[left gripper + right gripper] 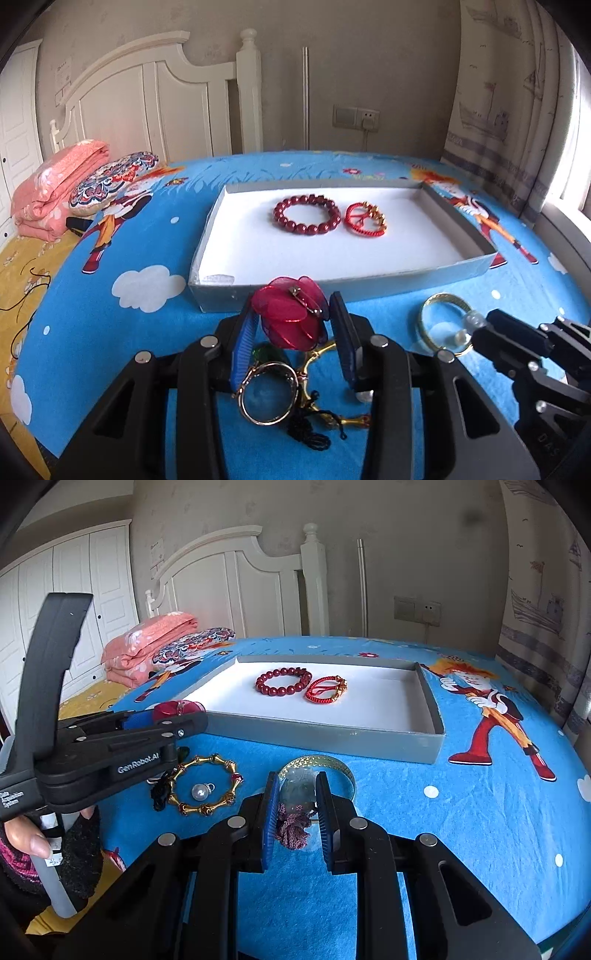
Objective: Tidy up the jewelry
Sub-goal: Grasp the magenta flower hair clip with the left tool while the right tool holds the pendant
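Observation:
My left gripper [291, 306] is shut on a red flower brooch [291, 317] and holds it above the blue bedspread, just before the grey box [369, 286]. The box holds a dark red bead bracelet [306, 214] and a red cord bracelet [365, 219]. My right gripper [297, 788] is shut on a pale translucent pendant [297, 794] with a mauve cord, over a gold bangle [317, 765]. A gold segmented bracelet [225, 764] rings a pearl pendant [200, 792] beside a black cord [160, 794]. Under the left gripper lie a silver ring bangle [267, 391] and a green stone [267, 352].
A folded pink quilt [55, 184] and a patterned cushion [110, 181] lie at the far left of the bed, below the white headboard [147, 92]. A curtain [517, 110] hangs on the right. A person's hand [29, 834] grips the left gripper's handle.

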`<action>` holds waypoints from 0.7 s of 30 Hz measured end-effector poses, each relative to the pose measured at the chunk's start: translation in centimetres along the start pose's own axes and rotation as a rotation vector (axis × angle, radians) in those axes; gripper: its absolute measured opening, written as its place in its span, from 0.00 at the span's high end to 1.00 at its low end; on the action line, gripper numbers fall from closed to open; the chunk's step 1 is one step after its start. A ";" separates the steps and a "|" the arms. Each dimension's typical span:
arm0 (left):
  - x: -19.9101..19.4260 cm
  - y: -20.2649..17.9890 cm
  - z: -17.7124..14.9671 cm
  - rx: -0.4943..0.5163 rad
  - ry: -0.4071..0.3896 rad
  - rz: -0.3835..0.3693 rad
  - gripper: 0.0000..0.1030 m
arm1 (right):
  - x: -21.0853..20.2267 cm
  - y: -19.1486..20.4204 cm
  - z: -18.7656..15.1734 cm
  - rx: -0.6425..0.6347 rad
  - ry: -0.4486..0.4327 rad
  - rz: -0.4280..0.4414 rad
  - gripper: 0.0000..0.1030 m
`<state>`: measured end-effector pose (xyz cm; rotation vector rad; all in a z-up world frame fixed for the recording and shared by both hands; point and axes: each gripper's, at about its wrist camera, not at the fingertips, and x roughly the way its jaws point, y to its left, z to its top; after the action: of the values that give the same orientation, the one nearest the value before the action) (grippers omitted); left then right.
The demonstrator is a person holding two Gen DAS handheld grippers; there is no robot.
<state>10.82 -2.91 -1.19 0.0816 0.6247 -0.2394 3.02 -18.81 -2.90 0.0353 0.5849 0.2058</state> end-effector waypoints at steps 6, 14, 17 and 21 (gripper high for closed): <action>-3.8 -0.6 -0.6 -0.019 -0.080 0.010 0.63 | -1.1 0.5 -0.3 -0.005 -0.022 0.007 0.81; -6.8 -0.4 -3.5 -0.058 -0.125 0.066 0.62 | -2.7 1.0 -0.6 0.005 -0.074 -0.010 0.81; -7.1 0.0 -4.0 -0.087 -0.128 0.075 0.62 | -3.0 1.2 -0.6 0.003 -0.090 -0.021 0.81; -7.6 -0.2 -4.7 -0.091 -0.145 0.090 0.62 | -3.0 1.5 -0.8 -0.001 -0.086 -0.033 0.81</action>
<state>2.13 -0.91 -0.48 0.0047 0.4856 -0.1280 -0.12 -17.98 -1.75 0.0336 0.4992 0.1715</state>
